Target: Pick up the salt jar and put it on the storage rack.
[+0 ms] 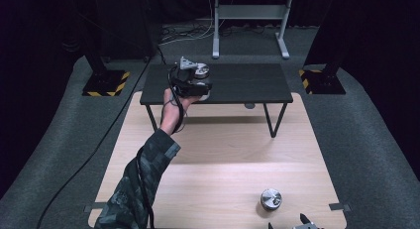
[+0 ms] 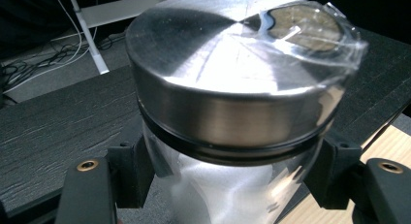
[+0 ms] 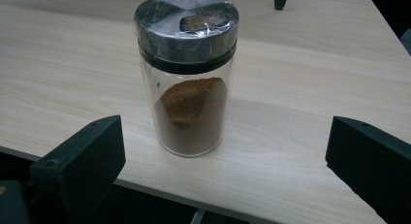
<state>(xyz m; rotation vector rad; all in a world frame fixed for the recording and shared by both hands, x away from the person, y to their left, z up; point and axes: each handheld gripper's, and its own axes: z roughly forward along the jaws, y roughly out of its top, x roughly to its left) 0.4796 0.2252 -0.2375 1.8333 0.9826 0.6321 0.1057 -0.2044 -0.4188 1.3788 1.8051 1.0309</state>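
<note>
Brown powder fills the silver-lidded jar (image 3: 188,76) on pale wood table (image 1: 223,154); camouflage-patterned sleeve (image 1: 136,189); black low table (image 1: 247,85)

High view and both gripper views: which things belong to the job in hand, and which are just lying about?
In the job:
- left hand-held gripper, shut on the jar of white powder
- black shelf, where that jar is
- jar of brown powder, upright on the wooden table, between the jaws of the open right hand-held gripper, untouched

Lying about:
- metal stand
- floor cables
</note>
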